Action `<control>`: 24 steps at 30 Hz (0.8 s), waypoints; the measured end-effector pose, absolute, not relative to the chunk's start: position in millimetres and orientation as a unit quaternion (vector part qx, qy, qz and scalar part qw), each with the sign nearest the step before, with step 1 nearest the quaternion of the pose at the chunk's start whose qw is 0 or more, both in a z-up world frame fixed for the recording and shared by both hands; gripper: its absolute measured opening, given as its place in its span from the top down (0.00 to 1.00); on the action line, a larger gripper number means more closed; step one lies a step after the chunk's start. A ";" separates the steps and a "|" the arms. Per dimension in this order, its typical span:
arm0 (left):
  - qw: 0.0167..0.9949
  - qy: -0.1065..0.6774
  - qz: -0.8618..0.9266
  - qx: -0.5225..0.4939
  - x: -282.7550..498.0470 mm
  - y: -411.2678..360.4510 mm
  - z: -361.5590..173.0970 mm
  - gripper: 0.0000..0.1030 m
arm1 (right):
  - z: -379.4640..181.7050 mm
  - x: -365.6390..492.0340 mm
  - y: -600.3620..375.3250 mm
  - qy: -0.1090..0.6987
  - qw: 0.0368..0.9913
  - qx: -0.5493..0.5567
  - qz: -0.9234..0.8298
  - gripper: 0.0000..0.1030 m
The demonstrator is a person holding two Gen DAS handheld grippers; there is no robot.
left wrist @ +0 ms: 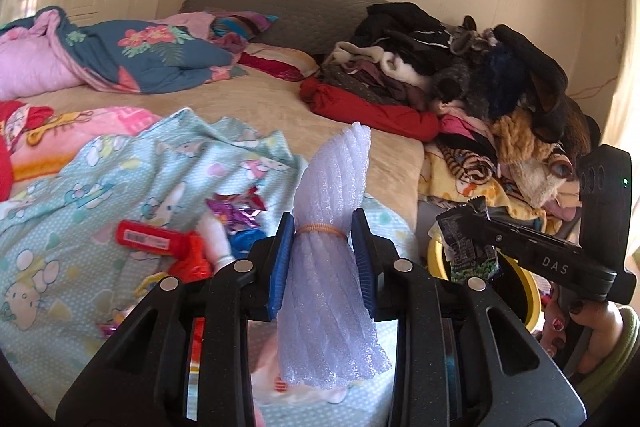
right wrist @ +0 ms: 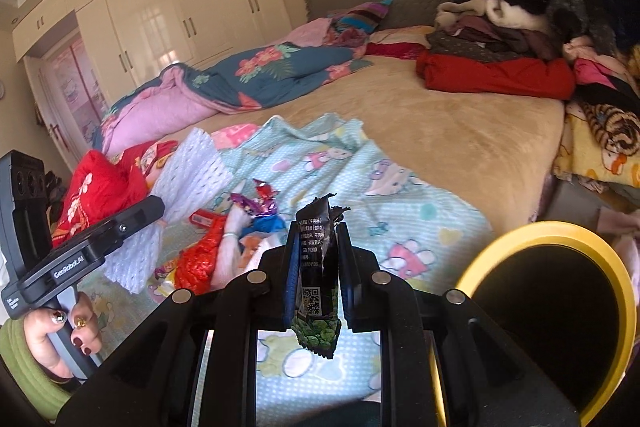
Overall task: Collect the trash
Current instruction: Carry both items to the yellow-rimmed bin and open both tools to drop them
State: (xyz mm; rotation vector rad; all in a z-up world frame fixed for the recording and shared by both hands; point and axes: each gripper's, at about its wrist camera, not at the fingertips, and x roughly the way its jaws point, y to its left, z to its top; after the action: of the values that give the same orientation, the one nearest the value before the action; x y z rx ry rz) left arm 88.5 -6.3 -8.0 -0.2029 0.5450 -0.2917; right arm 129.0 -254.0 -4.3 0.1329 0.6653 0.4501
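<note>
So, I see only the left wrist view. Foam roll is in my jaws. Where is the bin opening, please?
Observer: The yellow-rimmed bin stands at the bed's edge, low on the right of the right wrist view, mouth facing the camera.
Operator: Is the right gripper carrying something?
Observer: Yes, the right gripper is shut on a dark snack wrapper with a QR code.
Operator: Is more trash left on the bed?
Observer: Yes, a crumpled red wrapper lies on the blue cartoon sheet.
</note>
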 end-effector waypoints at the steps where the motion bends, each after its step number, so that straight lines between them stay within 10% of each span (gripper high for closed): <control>1: 0.948 0.267 -0.147 -0.096 88.5 -11.6 -7.1 0.78 | -4.0 128.0 -258.1 0.324 0.919 0.068 0.215 0.83; 24: 0.929 0.294 -0.214 -0.067 91.9 -95.3 -16.1 0.78 | -12.6 124.3 -369.5 0.310 0.930 0.157 0.119 0.84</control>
State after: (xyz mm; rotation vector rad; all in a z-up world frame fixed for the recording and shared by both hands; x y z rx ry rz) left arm 91.9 -95.3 -16.1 -0.1364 0.6030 -0.4380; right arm 124.3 -369.5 -12.6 0.3220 0.6349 0.2445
